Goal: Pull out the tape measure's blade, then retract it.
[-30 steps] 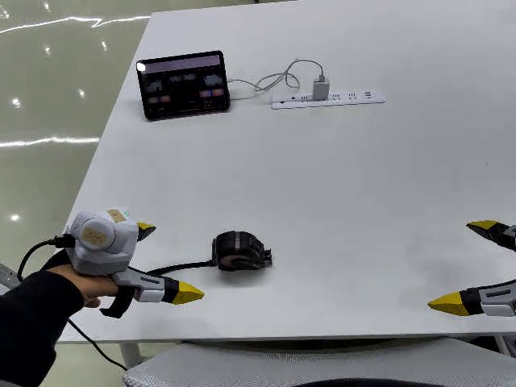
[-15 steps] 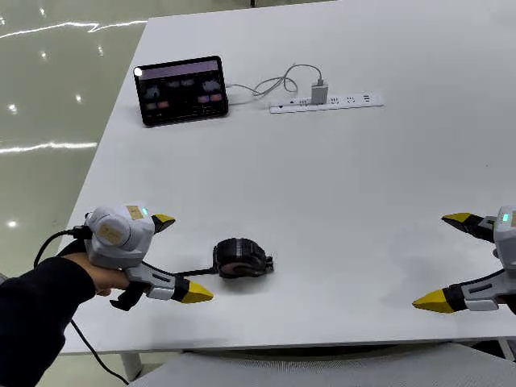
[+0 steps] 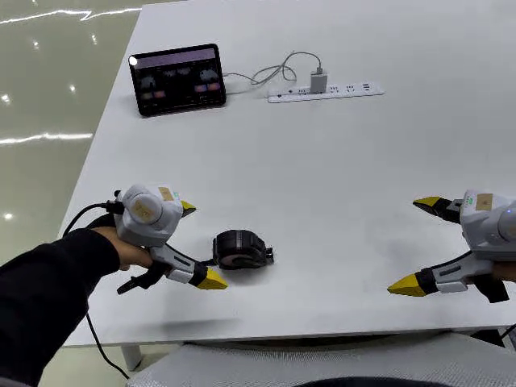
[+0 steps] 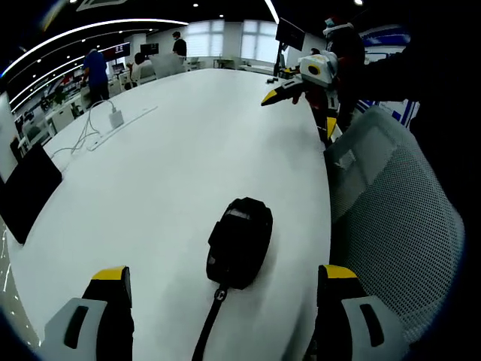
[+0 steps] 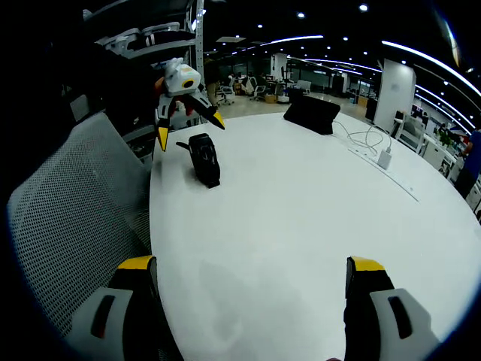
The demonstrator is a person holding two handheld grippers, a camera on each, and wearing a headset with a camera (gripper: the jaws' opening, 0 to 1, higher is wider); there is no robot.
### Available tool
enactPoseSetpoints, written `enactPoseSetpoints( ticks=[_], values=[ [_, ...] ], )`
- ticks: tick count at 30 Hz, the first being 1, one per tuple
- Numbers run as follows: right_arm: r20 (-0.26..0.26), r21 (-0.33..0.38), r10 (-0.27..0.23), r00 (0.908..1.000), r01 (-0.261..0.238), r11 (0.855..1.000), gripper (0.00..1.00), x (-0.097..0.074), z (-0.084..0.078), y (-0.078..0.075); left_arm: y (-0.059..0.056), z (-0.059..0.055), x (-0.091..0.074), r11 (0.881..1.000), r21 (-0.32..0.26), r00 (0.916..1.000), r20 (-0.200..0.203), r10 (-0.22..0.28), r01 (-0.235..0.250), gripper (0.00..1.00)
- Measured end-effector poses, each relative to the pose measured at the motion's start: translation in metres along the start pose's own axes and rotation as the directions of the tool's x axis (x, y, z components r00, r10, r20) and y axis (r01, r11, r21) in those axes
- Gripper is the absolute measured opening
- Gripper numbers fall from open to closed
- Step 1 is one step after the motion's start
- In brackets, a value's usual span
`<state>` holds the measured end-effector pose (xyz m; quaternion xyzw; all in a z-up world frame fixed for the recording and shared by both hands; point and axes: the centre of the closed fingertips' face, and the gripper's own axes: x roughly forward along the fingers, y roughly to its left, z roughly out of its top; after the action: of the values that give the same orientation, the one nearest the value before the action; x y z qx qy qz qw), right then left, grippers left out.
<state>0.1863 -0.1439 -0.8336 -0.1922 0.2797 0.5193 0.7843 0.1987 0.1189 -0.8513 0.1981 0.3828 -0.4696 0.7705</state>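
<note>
A black tape measure (image 3: 240, 249) lies on the white table (image 3: 322, 177) near the front edge, with a black strap trailing to its left. Its blade is not drawn out. My left gripper (image 3: 200, 244) is open just left of it, its yellow tips level with the case's left end and apart from it. In the left gripper view the tape measure (image 4: 240, 241) sits between and slightly ahead of the open jaws. My right gripper (image 3: 415, 243) is open far to the right, holding nothing. From the right gripper view the tape measure (image 5: 204, 158) lies far off, beside the left gripper (image 5: 184, 98).
At the back left stands a dark tablet (image 3: 177, 79). A white power strip (image 3: 326, 91) with a charger (image 3: 318, 81) and a looped cable lies behind the middle. A grey mesh chair (image 3: 322, 367) sits below the table's front edge.
Both grippers have moved inward. The left one has come up to the tape measure's left end; the right one has come further onto the table. The tape measure has stayed put.
</note>
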Motion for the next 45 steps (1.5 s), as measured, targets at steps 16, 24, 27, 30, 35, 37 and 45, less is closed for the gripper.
enactPoseSetpoints(
  ticks=[16, 24, 27, 30, 35, 37, 45],
  values=[
    [0.060, -0.106, 0.121, 0.9908, -0.114, 0.988, 0.99, 0.046, 0.037, 0.025, -0.011, 0.003, 0.027, 0.985, 0.157, 0.9920, -0.116, -0.050, 0.068, 0.84],
    [0.051, -0.142, 0.185, 0.9814, -0.176, 0.974, 0.92, 0.070, 0.046, 0.040, -0.018, 0.012, 0.032, 0.974, 0.212, 0.9921, -0.109, -0.061, 0.083, 0.68],
    [0.034, -0.157, 0.206, 0.9780, -0.198, 0.967, 0.90, 0.080, 0.045, 0.043, -0.020, 0.013, 0.034, 0.973, 0.214, 0.9920, -0.105, -0.069, 0.091, 0.61],
    [0.024, -0.170, 0.216, 0.9761, -0.209, 0.963, 0.81, 0.089, 0.044, 0.045, -0.021, 0.014, 0.035, 0.972, 0.213, 0.9921, -0.100, -0.076, 0.096, 0.57],
    [0.010, -0.167, 0.253, 0.9673, -0.248, 0.954, 0.78, 0.106, 0.048, 0.054, -0.021, 0.017, 0.037, 0.974, 0.208, 0.9929, -0.091, -0.077, 0.095, 0.51],
    [-0.007, -0.177, 0.268, 0.9634, -0.265, 0.948, 0.74, 0.113, 0.049, 0.056, -0.022, 0.019, 0.038, 0.975, 0.203, 0.9928, -0.090, -0.079, 0.096, 0.41],
    [-0.017, -0.194, 0.283, 0.9589, -0.281, 0.940, 0.65, 0.134, 0.066, 0.059, -0.017, 0.019, 0.039, 0.971, 0.228, 0.9944, -0.091, -0.054, 0.073, 0.33]
  ],
)
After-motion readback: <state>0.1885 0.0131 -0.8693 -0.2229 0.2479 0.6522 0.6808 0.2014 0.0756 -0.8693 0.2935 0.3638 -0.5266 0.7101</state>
